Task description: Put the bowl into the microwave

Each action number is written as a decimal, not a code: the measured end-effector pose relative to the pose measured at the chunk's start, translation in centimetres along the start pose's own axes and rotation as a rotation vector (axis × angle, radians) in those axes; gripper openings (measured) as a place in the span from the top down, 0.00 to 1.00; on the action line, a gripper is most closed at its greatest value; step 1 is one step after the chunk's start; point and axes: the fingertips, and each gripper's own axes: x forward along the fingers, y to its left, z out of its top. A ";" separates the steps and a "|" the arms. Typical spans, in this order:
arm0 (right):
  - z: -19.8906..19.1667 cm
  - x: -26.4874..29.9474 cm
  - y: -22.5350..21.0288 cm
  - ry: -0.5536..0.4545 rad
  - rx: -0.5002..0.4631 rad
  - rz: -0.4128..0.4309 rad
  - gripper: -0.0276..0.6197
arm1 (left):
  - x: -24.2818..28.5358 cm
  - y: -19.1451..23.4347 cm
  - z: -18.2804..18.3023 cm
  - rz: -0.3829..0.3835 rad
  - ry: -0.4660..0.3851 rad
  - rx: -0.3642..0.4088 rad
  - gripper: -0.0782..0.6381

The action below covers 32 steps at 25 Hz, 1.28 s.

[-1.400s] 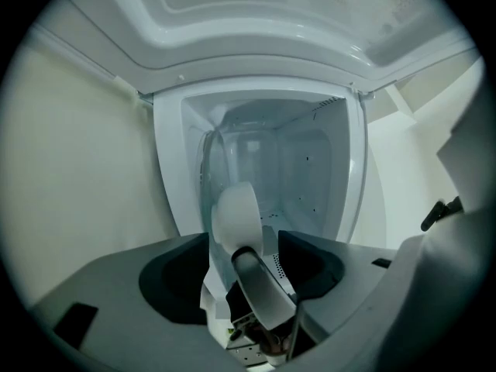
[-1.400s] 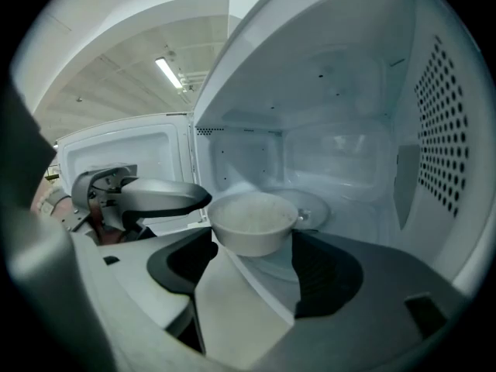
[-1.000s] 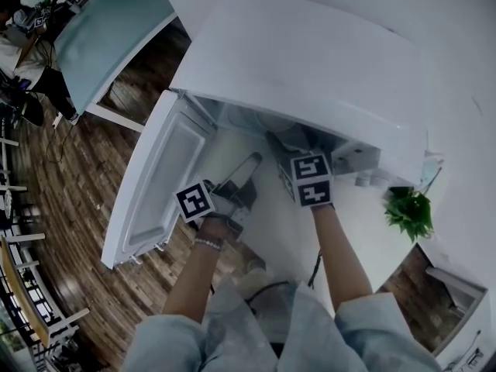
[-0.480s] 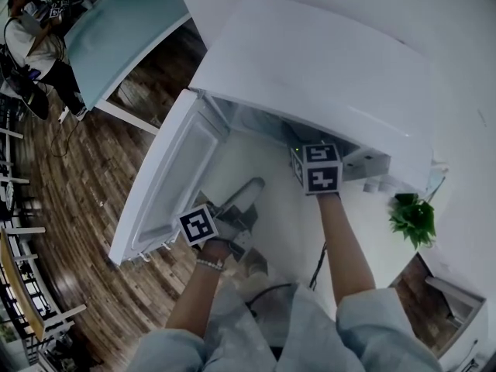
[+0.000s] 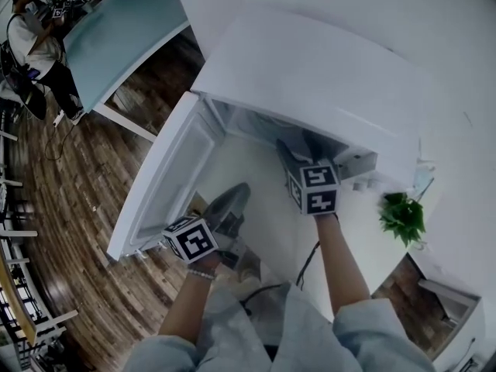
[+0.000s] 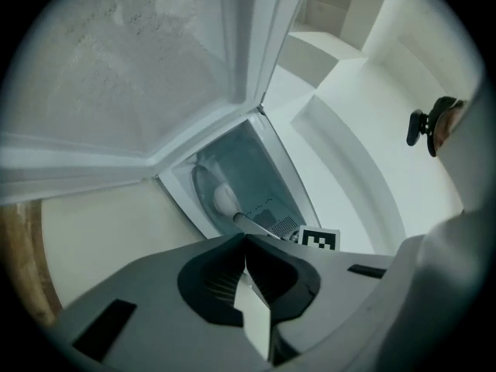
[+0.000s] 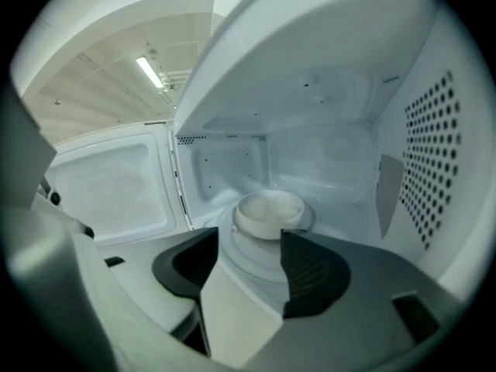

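A white bowl (image 7: 267,211) sits on the glass turntable (image 7: 256,258) inside the open white microwave (image 5: 310,60). My right gripper (image 7: 249,242) points into the cavity just short of the bowl; its jaws are closing with nothing between them. In the head view the right gripper (image 5: 298,149) reaches through the microwave's opening. My left gripper (image 5: 235,194) hangs in front of the microwave, below the open door (image 5: 167,180), shut on nothing. From the left gripper (image 6: 246,242) view the bowl (image 6: 225,200) shows inside the cavity.
The door (image 7: 108,188) swings out to the left. A small green plant (image 5: 401,214) stands on the white counter (image 5: 263,223) at the right. A glass-topped table (image 5: 116,22) and a person (image 5: 31,37) are at the far left on the wooden floor.
My left gripper has shut and drawn back down and leftward from the microwave. The right gripper has pulled back slightly from the opening.
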 end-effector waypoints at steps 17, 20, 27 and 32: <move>4.4 -13.6 4.5 -0.218 0.021 0.056 0.95 | -3.5 -8.2 1.3 -0.030 -0.005 0.337 0.89; 5.1 -16.0 5.1 -0.268 -0.012 0.048 0.95 | -4.0 -10.4 1.3 -0.064 -0.001 0.385 0.89; 6.3 -20.1 6.6 -0.311 -0.014 0.060 0.95 | -5.7 -14.6 2.1 -0.123 -0.018 0.498 0.89; 7.4 -22.2 7.3 -0.330 0.011 0.073 0.95 | -6.6 -16.2 1.5 -0.160 -0.002 0.527 0.89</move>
